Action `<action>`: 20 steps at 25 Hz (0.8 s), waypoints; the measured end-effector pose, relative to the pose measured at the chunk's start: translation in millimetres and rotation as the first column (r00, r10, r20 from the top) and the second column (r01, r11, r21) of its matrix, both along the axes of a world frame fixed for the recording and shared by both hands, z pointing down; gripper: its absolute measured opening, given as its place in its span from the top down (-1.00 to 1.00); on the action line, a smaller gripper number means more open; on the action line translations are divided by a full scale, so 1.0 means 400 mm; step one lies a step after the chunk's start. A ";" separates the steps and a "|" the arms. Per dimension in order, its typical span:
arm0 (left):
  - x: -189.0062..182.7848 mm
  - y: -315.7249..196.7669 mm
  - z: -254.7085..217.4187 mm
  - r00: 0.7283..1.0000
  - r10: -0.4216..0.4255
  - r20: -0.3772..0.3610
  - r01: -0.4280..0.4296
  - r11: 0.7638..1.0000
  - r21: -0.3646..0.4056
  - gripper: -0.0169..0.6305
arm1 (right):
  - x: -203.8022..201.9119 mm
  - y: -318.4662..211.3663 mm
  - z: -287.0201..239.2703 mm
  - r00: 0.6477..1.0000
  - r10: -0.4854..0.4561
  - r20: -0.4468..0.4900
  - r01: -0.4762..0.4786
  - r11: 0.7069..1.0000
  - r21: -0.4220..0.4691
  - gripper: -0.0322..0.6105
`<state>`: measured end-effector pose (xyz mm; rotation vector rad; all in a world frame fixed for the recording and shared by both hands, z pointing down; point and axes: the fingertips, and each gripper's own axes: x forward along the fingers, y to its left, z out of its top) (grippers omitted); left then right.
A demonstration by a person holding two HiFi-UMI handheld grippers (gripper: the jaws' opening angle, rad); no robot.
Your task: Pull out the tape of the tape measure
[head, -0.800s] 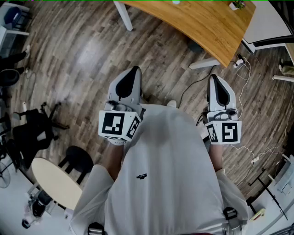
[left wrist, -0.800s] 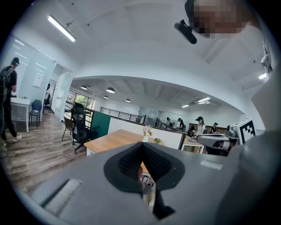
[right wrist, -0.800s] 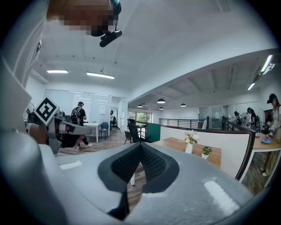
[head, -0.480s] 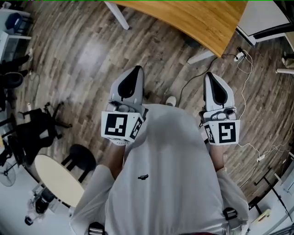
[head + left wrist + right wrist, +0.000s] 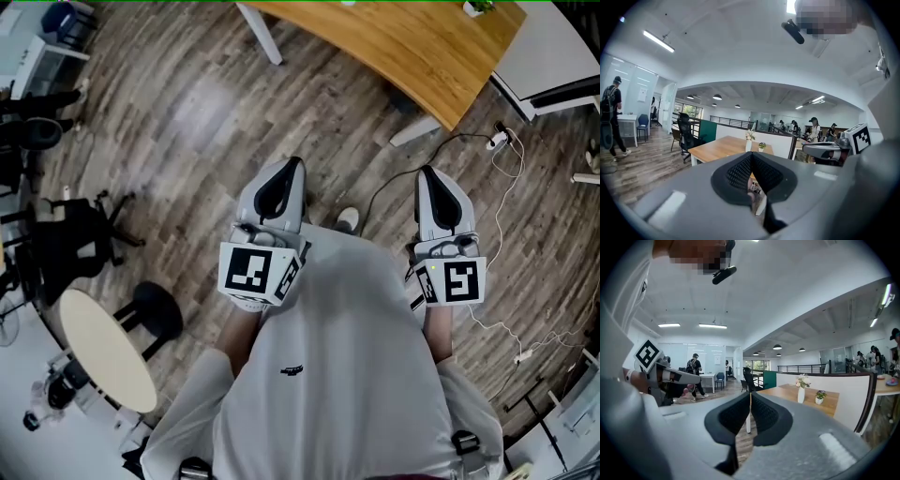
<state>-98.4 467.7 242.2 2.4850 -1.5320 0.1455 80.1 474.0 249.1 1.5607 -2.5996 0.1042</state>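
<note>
No tape measure shows in any view. I hold both grippers close against my white shirt, pointing forward over the wood floor. In the head view my left gripper (image 5: 284, 170) has its jaws pressed together with nothing between them. The same shows in the left gripper view, where the left gripper (image 5: 751, 157) points level across the office. My right gripper (image 5: 434, 176) is shut and empty too. In the right gripper view the right gripper (image 5: 750, 395) points toward a wooden table (image 5: 808, 398). That table (image 5: 403, 47) lies ahead of me, beyond both grippers.
A white vase with flowers (image 5: 749, 143) and a small plant stand on the table. A black office chair (image 5: 66, 246), a black stool (image 5: 156, 309) and a round pale table (image 5: 103, 352) stand to my left. Cables (image 5: 487, 141) trail on the floor at right. People stand farther off.
The head view has shifted a little, and both grippers sit slightly lower in it. Both stay shut and empty near my torso.
</note>
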 end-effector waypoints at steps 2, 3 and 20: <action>0.007 0.008 -0.007 1.000 -0.005 0.013 0.005 1.000 0.004 0.90 | 0.017 0.001 0.007 1.000 0.007 0.021 -0.007 1.000 -0.009 0.89; 0.005 0.010 -0.009 1.000 -0.008 0.015 0.008 1.000 0.006 0.90 | 0.020 0.003 0.006 1.000 0.009 0.020 -0.009 1.000 -0.005 0.89; -0.048 -0.175 0.018 0.999 0.044 -0.023 -0.045 0.999 -0.027 0.64 | -0.042 -0.151 -0.018 0.997 0.071 0.000 -0.071 0.997 -0.016 0.60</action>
